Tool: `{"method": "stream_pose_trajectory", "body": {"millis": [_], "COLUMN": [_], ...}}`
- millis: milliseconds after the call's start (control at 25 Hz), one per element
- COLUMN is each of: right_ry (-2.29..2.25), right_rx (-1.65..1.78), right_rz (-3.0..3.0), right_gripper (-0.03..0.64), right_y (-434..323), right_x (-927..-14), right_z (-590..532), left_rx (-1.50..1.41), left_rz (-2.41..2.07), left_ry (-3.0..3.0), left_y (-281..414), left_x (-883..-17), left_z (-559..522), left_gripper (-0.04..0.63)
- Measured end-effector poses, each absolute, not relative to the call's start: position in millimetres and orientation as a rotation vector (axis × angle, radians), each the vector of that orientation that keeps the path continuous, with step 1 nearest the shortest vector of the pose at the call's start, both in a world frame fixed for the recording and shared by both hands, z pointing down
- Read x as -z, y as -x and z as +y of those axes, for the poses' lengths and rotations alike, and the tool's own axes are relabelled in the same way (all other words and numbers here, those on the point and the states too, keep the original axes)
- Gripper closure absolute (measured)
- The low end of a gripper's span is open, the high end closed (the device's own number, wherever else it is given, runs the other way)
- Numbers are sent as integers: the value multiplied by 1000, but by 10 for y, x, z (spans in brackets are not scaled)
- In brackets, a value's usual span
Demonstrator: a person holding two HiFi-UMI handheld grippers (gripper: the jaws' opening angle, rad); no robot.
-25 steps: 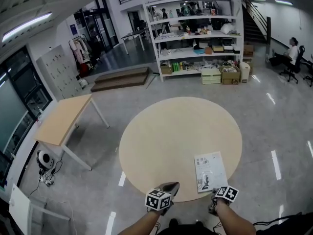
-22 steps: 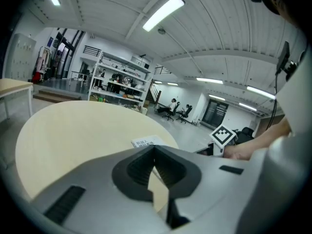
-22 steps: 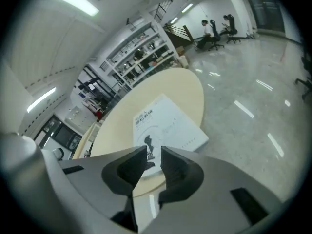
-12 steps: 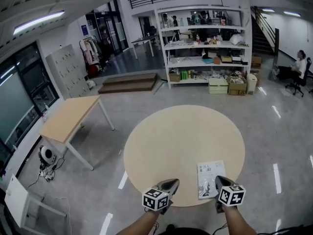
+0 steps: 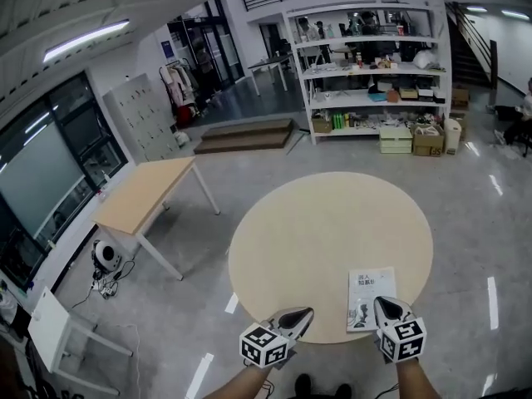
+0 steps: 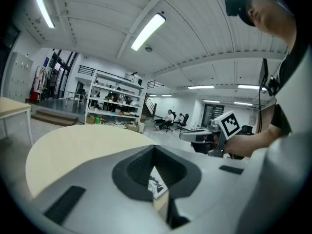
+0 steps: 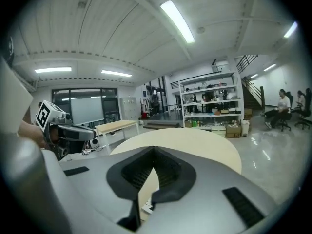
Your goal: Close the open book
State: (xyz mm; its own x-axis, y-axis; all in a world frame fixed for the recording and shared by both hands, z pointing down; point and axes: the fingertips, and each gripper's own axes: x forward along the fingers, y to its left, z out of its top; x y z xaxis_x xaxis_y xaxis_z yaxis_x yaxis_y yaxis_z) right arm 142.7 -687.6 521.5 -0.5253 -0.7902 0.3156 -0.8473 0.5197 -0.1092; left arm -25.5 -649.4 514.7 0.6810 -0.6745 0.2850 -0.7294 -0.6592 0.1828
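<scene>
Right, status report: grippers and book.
Left gripper shut, empty. Right gripper shut, empty. Book lies closed on round table. No obstruction seen.

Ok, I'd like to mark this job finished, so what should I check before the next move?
1. White paperback book closed, cover facing up: ok.
2. Book lies wholly on the round beige table, close to the person's edge: ok.
3. Left hand-held gripper shut, nothing between its jaws: ok.
4. Right hand-held gripper shut, nothing between its jaws: ok.
5. No page caught or bent under the cover: cannot tell, the book is too small in the head view.
</scene>
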Motion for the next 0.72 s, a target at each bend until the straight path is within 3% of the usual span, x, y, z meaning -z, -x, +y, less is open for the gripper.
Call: {"method": "stream_pose_trajectory", "body": {"millis": [320, 520, 720], "right_ry": [-1342, -1358, -1411], "right_rx": [-241, -122, -212], "right_rz": [-2534, -2565, -2606], "right_gripper": [618, 618, 618], "right_y": [-1403, -1148, -741], "right_x": [-5249, -4903, -4925], "right_z": [-6487, -5788, -4811], "left_rx": [-244, -236, -183], "left_rz": [-1171, -1102, -1071], "left_ry": [-2610, -2736, -2744], "left_y": [289, 379, 754], "left_x": [-5174, -4942, -4991], "left_z": [-5839, -5090, -4160], "left_gripper": [603, 603, 603]}}
